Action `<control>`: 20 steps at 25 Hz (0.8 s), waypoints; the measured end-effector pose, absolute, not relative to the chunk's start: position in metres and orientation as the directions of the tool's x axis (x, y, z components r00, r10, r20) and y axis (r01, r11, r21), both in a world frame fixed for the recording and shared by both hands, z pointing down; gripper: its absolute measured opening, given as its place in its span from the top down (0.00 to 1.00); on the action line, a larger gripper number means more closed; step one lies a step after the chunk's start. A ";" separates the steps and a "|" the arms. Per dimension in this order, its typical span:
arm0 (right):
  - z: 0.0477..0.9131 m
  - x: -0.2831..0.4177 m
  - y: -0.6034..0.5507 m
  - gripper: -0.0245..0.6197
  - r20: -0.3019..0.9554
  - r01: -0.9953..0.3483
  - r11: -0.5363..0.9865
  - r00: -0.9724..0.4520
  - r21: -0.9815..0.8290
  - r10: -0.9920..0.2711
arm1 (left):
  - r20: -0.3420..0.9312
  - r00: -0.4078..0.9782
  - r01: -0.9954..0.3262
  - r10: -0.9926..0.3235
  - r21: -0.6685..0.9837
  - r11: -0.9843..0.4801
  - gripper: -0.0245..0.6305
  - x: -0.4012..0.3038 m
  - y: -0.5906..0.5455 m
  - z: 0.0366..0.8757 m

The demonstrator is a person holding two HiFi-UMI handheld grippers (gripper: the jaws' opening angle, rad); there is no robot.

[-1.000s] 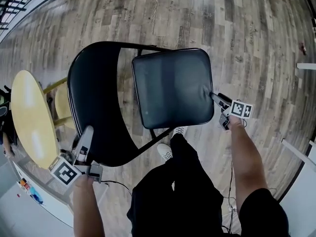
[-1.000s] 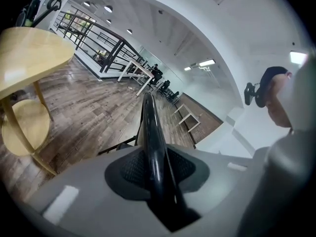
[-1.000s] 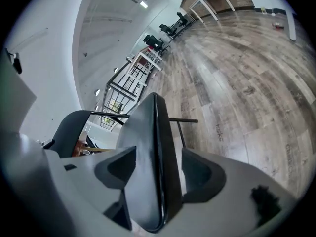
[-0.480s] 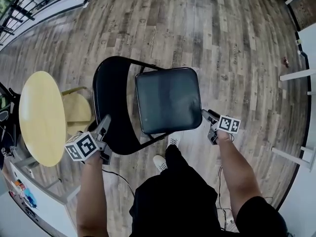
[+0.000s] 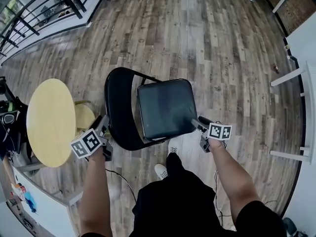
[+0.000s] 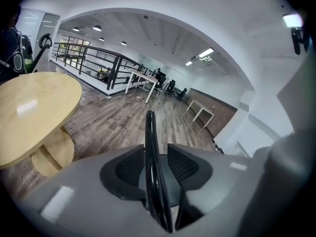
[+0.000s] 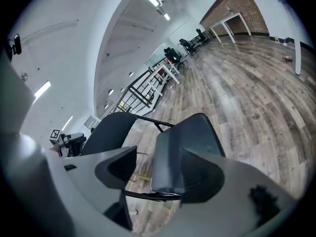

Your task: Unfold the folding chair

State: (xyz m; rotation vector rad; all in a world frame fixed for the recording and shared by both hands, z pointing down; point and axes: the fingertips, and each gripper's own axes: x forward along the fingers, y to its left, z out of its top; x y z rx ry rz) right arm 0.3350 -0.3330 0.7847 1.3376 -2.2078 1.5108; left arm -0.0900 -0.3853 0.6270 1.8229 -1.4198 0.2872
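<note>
Black chair (image 5: 165, 107) between outstretched forearms (image 5: 96, 191)

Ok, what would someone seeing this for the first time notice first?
The black folding chair stands open mid-floor, just ahead of the person. The left hand-held gripper is at its backrest, jaws opening with the rim between them; the right hand-held gripper is open by the seat's near corner. A round wooden table sits to the left.
</note>
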 end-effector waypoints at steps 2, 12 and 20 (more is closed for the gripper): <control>0.770 0.326 -0.324 0.52 0.573 -0.754 0.128 -0.587 -0.645 -0.571 | 0.592 0.361 -0.889 -0.720 0.451 -0.076 0.78 -0.089 -0.370 0.615; 0.660 0.270 -0.267 0.58 0.536 -0.771 0.314 -0.619 -0.554 -0.574 | 0.605 0.451 -0.870 -0.656 0.464 -0.170 0.95 -0.052 -0.261 0.573; 0.565 0.246 -0.210 0.94 0.369 -0.668 0.316 -0.675 -0.674 -0.639 | 0.536 0.581 -0.798 -0.612 0.522 -0.301 0.95 0.001 -0.186 0.540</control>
